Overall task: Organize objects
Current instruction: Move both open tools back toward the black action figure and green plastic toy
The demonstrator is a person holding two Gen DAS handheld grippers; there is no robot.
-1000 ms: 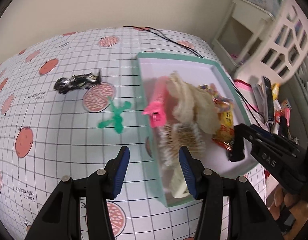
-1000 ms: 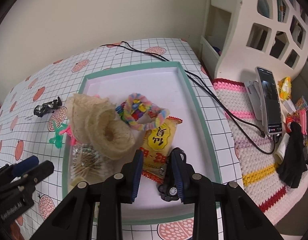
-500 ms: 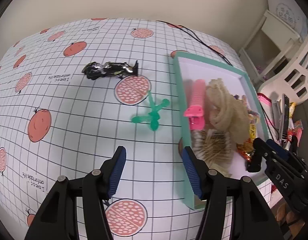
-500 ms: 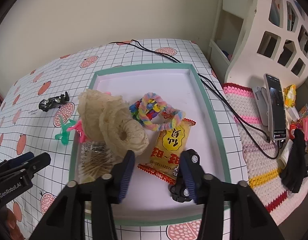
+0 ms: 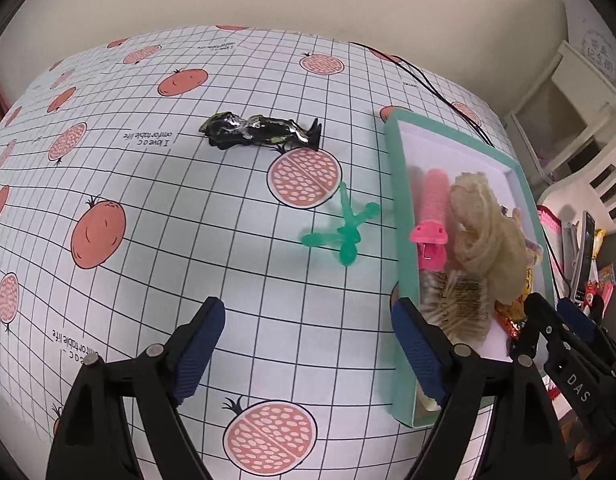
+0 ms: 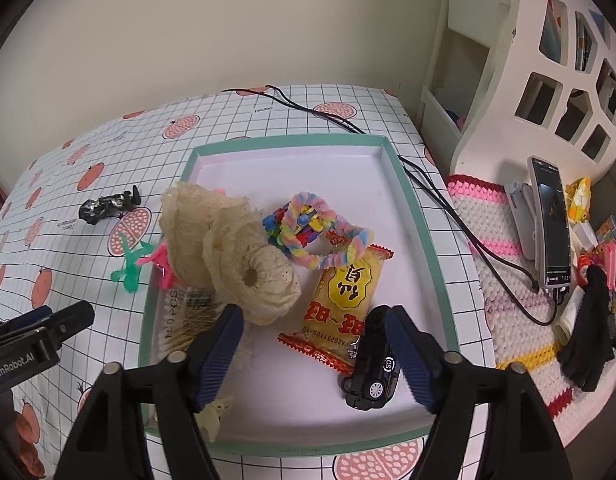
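On the counter sits the tray. In it, the snack packet lies mid-tray, the toy car just before it, the mesh sponges to its left. Left of the tray, out on the counter, lies the jack toy, and behind that the figurine.

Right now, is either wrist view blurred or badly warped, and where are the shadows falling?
Left wrist view: sharp, though the green toy looks slightly smeared; fisheye bulges the checked tablecloth grid; soft shadow beside the toy. Right wrist view: sharp; the tray rim bows; no harsh glare; corners vignette black.
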